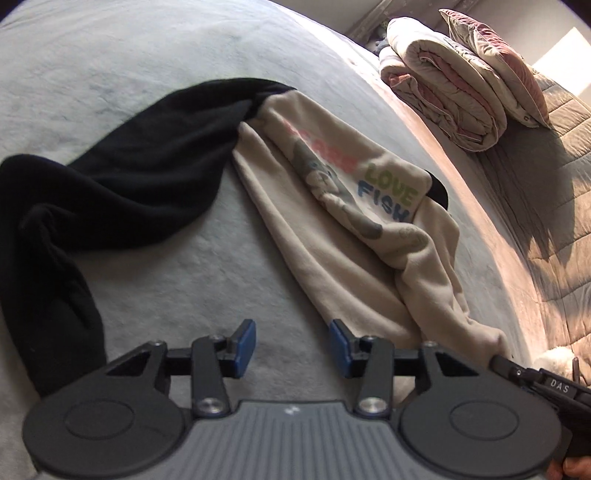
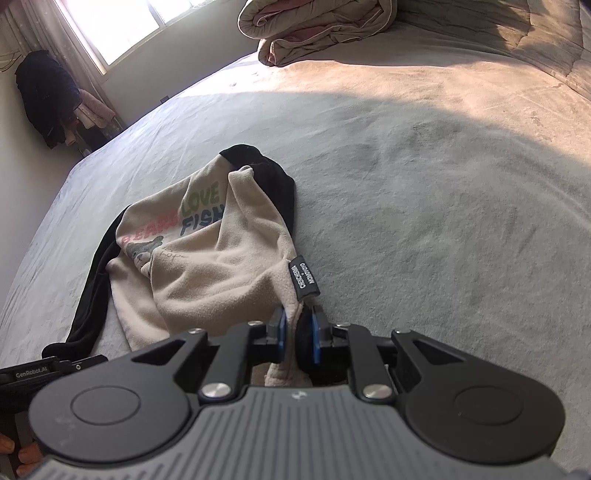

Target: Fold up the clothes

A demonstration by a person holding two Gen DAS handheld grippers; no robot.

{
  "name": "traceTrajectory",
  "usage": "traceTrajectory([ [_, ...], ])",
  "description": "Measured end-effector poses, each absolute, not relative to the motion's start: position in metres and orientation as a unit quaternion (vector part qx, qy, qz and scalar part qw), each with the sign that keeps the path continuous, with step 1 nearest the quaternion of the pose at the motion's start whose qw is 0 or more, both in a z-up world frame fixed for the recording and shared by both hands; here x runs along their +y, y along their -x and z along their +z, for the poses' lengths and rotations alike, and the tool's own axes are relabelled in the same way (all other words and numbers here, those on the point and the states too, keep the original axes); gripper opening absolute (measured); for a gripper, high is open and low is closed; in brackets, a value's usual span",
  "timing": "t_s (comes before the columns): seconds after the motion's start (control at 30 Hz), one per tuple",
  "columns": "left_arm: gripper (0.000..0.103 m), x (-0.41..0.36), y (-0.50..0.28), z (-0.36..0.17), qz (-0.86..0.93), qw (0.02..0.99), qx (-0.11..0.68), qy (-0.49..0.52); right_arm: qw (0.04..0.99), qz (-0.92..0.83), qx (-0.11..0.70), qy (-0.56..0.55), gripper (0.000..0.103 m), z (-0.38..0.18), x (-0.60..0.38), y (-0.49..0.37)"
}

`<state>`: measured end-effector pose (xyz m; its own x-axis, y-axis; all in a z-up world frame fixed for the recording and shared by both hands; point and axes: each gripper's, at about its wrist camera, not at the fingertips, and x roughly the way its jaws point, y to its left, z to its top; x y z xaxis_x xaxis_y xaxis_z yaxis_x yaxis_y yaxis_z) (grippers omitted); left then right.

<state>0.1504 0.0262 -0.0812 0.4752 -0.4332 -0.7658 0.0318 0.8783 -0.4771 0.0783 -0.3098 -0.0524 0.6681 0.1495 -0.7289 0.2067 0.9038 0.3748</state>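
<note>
A cream sweatshirt with black sleeves and a "LOVE FISH" print lies crumpled on the grey bed sheet. One black sleeve trails off to the left in the left wrist view. My left gripper hovers open over bare sheet just left of the cream hem, with nothing between its blue pads. My right gripper is shut on a bunched corner of the sweatshirt, beside its black label. The other black sleeve lies folded under the body.
A folded quilt sits at the far end of the bed on a brown quilted cover. Dark clothes hang by a bright window. Wide bare sheet extends right of the sweatshirt.
</note>
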Motion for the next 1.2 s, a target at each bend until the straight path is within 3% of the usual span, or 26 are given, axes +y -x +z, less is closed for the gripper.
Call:
traceTrajectory([
  [0.23,0.045,-0.023,-0.139,-0.089,-0.162,0.851,0.46,0.192,0.877,-0.001,0.409,-0.251,0.02,-0.062,-0.318,-0.075],
  [0.33,0.026,-0.032,-0.137,-0.089,-0.159,0.854,0.458,0.189,0.872,0.006,0.409,-0.269,0.023,-0.065,-0.32,-0.072],
  [0.37,0.011,-0.033,-0.137,-0.089,-0.155,0.854,0.461,0.187,0.871,0.009,0.409,-0.273,0.023,-0.064,-0.32,-0.071],
  [0.4,0.006,-0.031,-0.137,-0.089,-0.153,0.853,0.462,0.191,0.87,0.012,0.41,-0.274,0.023,-0.064,-0.319,-0.071],
  [1.2,0.004,0.106,-0.081,-0.029,-0.098,0.867,0.434,0.223,0.901,-0.04,0.401,-0.16,0.015,-0.033,-0.314,-0.065],
])
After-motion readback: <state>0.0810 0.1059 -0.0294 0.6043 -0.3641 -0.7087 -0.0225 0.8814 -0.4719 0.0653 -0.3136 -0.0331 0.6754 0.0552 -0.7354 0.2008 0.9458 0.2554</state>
